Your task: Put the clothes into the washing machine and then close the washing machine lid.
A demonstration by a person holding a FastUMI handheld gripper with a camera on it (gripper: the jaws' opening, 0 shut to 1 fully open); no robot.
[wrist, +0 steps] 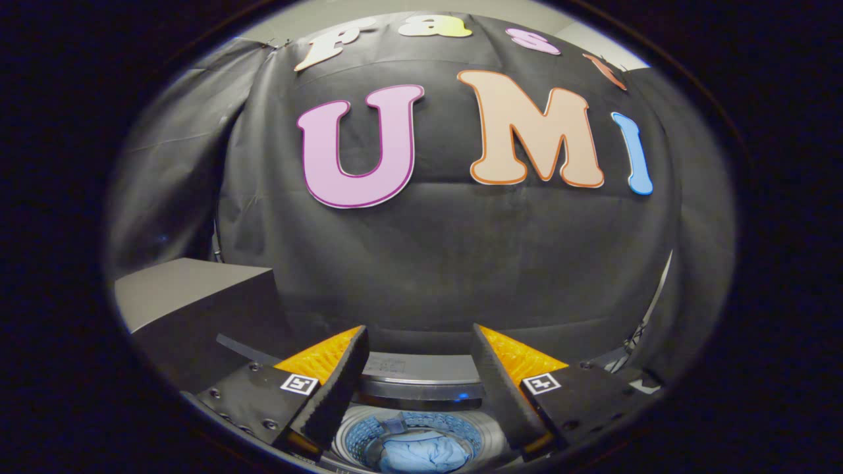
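No readable text or labels on the washing machine (421,385).

Booth interior, dim light

Black cloth wall (421,263) hangs creased behind; a grey-topped dark box (191,296) stands at the left.

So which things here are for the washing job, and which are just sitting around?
For the job:
- washing machine, lid open
- blue clothes inside its drum
- gripper, fingers open above the drum, holding nothing

Just there:
- grey box beside the machine
- black cloth wall
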